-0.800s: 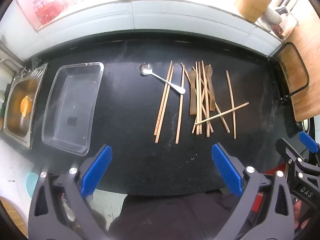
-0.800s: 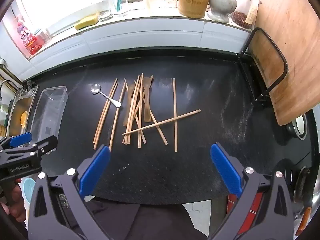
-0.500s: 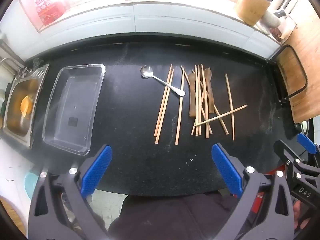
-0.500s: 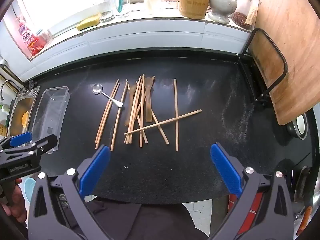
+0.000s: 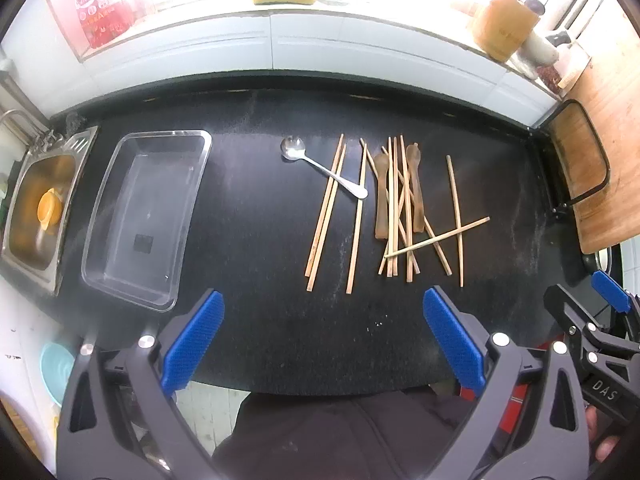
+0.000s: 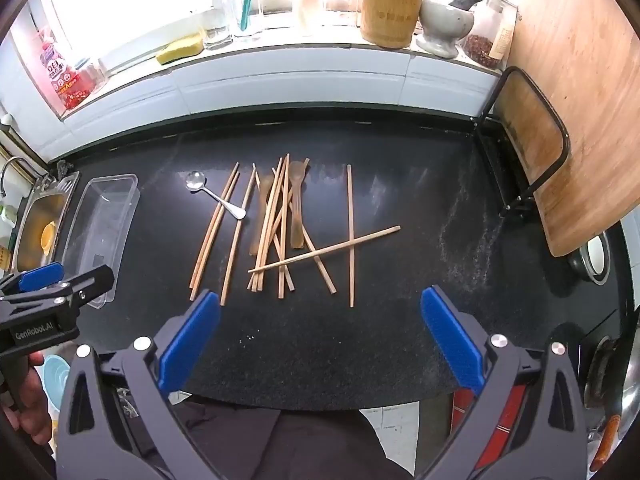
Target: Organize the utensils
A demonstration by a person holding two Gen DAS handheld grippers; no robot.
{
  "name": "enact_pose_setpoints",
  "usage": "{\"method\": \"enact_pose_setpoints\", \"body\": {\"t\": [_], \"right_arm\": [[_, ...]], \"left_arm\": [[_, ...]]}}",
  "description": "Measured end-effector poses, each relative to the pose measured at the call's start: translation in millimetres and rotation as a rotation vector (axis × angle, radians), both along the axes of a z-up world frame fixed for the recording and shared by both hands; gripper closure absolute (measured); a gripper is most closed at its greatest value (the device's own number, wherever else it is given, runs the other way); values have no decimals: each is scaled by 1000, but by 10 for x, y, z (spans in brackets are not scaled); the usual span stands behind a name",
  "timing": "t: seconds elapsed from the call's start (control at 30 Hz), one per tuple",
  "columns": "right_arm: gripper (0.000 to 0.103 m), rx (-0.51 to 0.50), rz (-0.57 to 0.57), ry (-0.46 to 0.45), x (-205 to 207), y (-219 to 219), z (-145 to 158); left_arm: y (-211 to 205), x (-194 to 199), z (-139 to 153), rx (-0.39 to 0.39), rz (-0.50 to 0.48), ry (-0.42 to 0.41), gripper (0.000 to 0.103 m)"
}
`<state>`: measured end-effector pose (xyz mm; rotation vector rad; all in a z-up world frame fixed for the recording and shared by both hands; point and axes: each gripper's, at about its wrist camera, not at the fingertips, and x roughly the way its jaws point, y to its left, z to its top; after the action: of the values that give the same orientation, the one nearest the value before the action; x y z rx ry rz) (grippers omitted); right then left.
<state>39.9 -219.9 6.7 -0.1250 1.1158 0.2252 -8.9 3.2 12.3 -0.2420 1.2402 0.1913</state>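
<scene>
Your left tongs (image 5: 322,344) hung spread wide with nothing between the blue pads, and your right tongs (image 6: 320,340) stood just as wide and just as bare; neither one touched a utensil. Both hovered over the near edge of the black countertop (image 5: 248,220), tilted steeply down at it.

Taking the clear plastic tray (image 5: 144,216) as your landmark: it sat on the counter with nothing in it that I could see, apart from a small dark label on its floor. To the right of the tray, apart from it, lay the metal spoon (image 5: 320,168), its handle crossing over the nearest bamboo chopsticks (image 5: 328,208). Farther right of the tray again sat the main heap: more chopsticks lying roughly parallel, two brown wooden spoons (image 5: 382,200) tangled among them, and one chopstick (image 5: 438,238) thrown slantwise across the rest. On the tray's left was the steel sink (image 5: 40,200).

By my reading, you had hardly begun. Nothing had been sorted or moved into the tray, so every piece was left to do: the metal spoon, the two wooden spoons, and all the chopsticks. If the tray was the intended home, the crossed pieces would likely need lifting first.
</scene>
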Motion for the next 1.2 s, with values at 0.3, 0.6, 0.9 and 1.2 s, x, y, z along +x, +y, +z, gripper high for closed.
{"method": "enact_pose_setpoints", "body": {"t": [0.3, 0.6, 0.9, 1.2], "right_arm": [[5, 0, 3, 1, 8, -4, 1], [5, -2, 1, 1, 27, 0, 11], [5, -6, 1, 3, 21, 4, 15], [5, -9, 0, 3, 32, 9, 13]], "left_arm": [[11, 7, -2, -6, 2, -6, 6], [31, 12, 31, 4, 5, -14, 6], [17, 4, 46, 10, 3, -18, 6], [14, 15, 36, 8, 1, -13, 6]]}}
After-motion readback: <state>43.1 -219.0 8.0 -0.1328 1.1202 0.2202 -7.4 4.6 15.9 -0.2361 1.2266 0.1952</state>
